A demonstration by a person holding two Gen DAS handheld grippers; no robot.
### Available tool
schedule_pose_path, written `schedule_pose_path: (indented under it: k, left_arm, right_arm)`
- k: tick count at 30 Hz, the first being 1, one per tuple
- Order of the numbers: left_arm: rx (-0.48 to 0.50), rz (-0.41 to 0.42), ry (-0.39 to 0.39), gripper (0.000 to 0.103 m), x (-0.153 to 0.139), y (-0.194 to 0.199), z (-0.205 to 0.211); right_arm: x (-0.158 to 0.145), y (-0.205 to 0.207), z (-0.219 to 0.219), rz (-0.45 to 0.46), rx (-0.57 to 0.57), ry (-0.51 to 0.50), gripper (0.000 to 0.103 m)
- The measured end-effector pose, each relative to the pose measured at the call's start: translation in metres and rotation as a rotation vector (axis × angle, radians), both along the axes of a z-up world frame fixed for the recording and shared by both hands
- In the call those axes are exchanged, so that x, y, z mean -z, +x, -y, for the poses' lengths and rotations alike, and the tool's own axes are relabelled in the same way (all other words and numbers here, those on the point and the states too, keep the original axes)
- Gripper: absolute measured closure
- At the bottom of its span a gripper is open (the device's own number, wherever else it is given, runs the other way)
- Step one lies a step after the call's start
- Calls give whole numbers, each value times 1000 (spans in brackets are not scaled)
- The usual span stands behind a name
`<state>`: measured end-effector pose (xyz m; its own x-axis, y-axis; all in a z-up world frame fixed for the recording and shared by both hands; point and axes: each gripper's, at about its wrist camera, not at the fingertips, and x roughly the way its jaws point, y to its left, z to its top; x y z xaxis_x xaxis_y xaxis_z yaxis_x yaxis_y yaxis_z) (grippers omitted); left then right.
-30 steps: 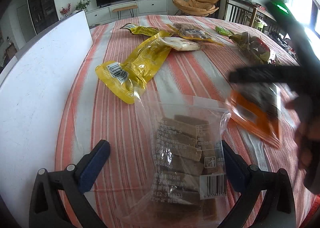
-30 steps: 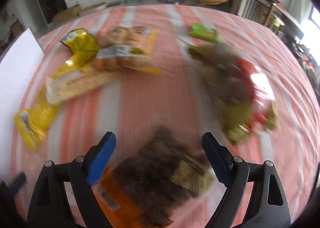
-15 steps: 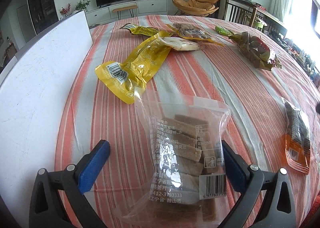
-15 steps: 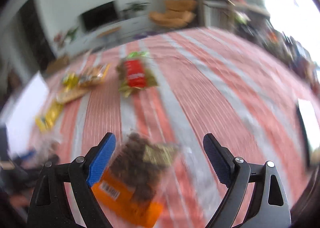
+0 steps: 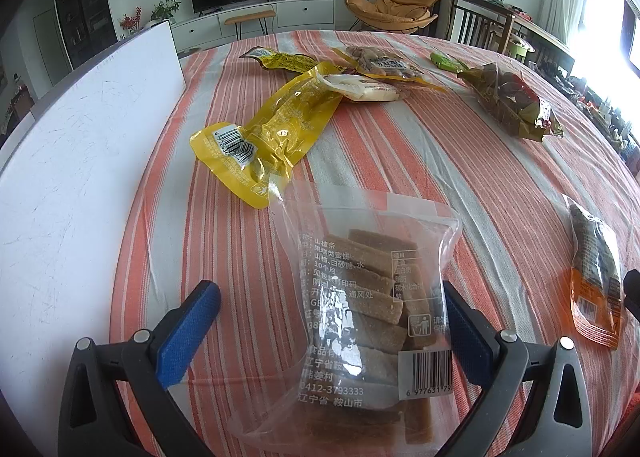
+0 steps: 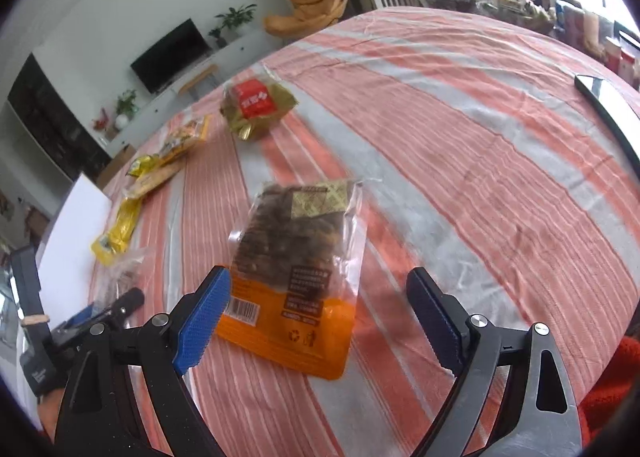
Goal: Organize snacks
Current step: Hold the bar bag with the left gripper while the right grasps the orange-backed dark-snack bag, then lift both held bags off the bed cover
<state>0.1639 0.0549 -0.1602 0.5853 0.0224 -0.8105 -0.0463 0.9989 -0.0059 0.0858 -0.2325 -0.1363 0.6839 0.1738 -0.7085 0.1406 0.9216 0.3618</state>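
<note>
A clear bag of brown bars (image 5: 360, 309) lies flat on the striped tablecloth between the fingers of my open left gripper (image 5: 332, 321). An orange-bottomed bag of dark snacks (image 6: 296, 269) lies on the cloth in front of my open right gripper (image 6: 320, 309), untouched; it also shows at the right edge of the left wrist view (image 5: 596, 269). Farther off lie a long yellow pack (image 5: 268, 129), a white pack (image 5: 360, 87), another yellow pack (image 5: 284, 59), a nut pack (image 5: 380, 65), a small green pack (image 5: 446, 61) and a red-and-olive bag (image 5: 512, 101).
A white board (image 5: 80, 145) lies along the table's left side. A dark-edged flat object (image 6: 600, 93) lies at the right of the table in the right wrist view. The left gripper's body (image 6: 80, 321) shows at the left of that view. Chairs and a TV unit stand beyond the table.
My right gripper carried the orange bag to the right, set it on the cloth and let go. It has swung back and now looks at it. The left gripper has not moved.
</note>
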Motion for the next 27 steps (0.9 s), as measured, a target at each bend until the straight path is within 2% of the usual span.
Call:
schedule_pose_path:
  k: [4, 16, 27]
  left_arm:
    - [0, 0, 0, 0, 0, 0, 0]
    - [0, 0, 0, 0, 0, 0, 0]
    - [1, 0, 0, 0, 0, 0, 0]
  right_arm:
    - [3, 1, 8, 11, 7, 48, 12]
    - [0, -3, -2, -8, -14, -42, 10]
    - [0, -4, -2, -8, -14, -35, 10]
